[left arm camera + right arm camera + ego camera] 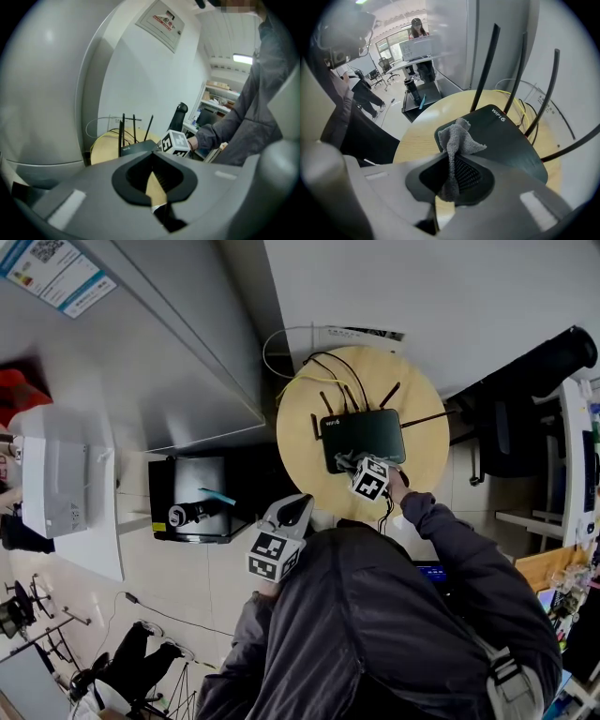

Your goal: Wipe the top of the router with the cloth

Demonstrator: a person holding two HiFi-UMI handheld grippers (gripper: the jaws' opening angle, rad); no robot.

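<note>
A black router [370, 432] with several upright antennas lies on a round wooden table [305, 423]. My right gripper [356, 467] is at the router's near edge, shut on a grey cloth [347, 461]. In the right gripper view the cloth [459, 138] sticks out of my gripper [452, 161] and rests on the near left corner of the router [501, 136]. My left gripper [298, 509] hangs off the table's front left edge, close to my body. Its jaws [152, 172] look shut with nothing in them, and the router [136, 147] lies beyond them.
Yellow and white cables [281, 362] loop behind the table near the wall. A black case [192, 498] with a bottle on it lies on the floor to the left. A dark chair [525, 399] stands at the right, a white desk [66, 484] at the far left.
</note>
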